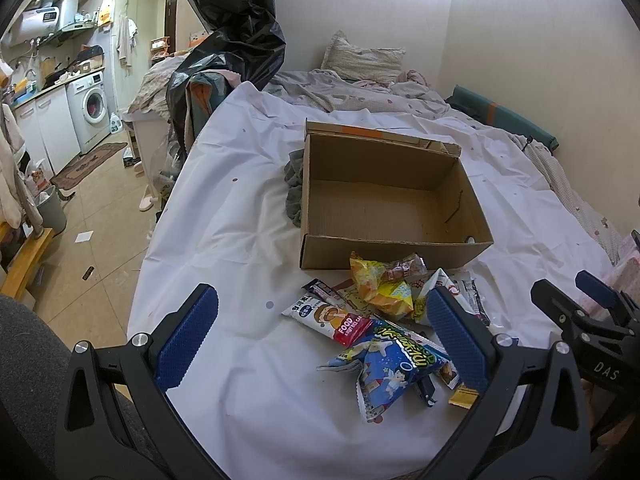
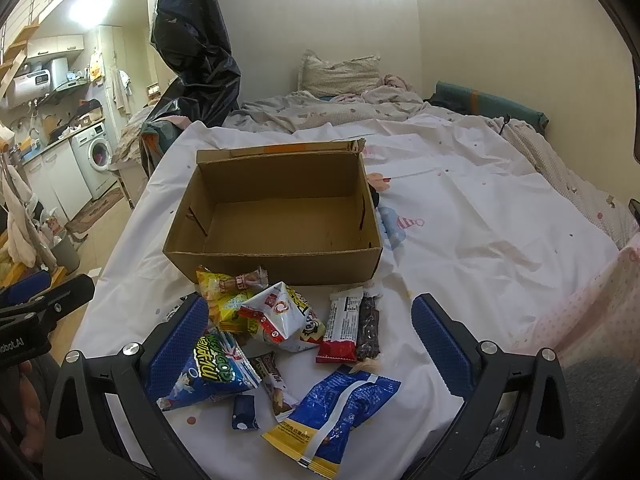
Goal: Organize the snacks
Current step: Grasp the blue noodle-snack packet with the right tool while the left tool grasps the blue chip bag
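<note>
An empty open cardboard box (image 1: 384, 204) (image 2: 280, 216) stands on the white sheet of the bed. Just in front of it lies a pile of snack packets: a yellow bag (image 1: 384, 288) (image 2: 224, 296), a blue bag with green lettering (image 1: 394, 364) (image 2: 208, 372), a white and red bar (image 1: 328, 318), a white and red pouch (image 2: 280, 312), a red and white bar (image 2: 342, 328), a dark bar (image 2: 368, 330) and a blue and yellow packet (image 2: 336, 412). My left gripper (image 1: 320, 336) is open above the pile's left part. My right gripper (image 2: 308, 344) is open above the pile. Both are empty.
A grey cloth (image 1: 294, 184) lies against the box's left side. A black plastic bag (image 1: 236, 36) hangs at the bed's far left. A pillow (image 1: 360, 60) and crumpled bedding lie at the far end. The bed's left edge drops to a tiled floor with a washing machine (image 1: 92, 108).
</note>
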The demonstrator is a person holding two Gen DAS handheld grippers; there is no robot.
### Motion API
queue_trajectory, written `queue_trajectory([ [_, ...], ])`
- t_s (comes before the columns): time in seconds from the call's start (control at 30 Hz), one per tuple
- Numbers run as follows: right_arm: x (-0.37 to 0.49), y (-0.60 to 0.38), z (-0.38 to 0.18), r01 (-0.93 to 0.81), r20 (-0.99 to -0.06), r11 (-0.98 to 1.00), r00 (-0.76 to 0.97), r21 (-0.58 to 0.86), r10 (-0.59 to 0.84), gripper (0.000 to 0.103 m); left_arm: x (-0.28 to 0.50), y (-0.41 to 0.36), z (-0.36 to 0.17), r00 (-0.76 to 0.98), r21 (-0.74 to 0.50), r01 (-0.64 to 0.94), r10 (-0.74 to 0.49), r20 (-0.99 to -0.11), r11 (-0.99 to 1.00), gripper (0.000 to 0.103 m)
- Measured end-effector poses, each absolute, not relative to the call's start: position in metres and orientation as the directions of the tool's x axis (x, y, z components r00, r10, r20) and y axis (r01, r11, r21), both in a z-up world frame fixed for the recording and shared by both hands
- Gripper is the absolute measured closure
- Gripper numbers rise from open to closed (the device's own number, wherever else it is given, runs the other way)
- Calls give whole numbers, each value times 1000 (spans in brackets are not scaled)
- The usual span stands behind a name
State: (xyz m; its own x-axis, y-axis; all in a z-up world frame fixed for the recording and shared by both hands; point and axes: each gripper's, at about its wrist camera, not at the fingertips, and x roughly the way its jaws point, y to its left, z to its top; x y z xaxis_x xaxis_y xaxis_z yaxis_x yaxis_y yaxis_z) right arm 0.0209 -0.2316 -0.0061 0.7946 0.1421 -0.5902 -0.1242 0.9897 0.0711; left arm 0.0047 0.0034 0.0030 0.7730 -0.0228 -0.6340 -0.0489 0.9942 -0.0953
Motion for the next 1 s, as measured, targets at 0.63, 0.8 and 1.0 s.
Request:
queue_trajectory([
  [0.63, 81, -290, -58, 125, -876, 938, 413, 324, 248, 5, 4, 10, 2, 757, -128, -68, -33, -653, 989, 0],
  [0.8, 90, -289, -91, 233, -929, 916, 261, 325, 264, 7, 1, 10, 7, 769, -129, -59, -37, -638, 990, 0],
  [1.0, 98, -278, -137, 257, -960, 927, 139, 272, 243, 21, 4, 16, 6, 759, -156, -75, -45, -650, 985, 0],
])
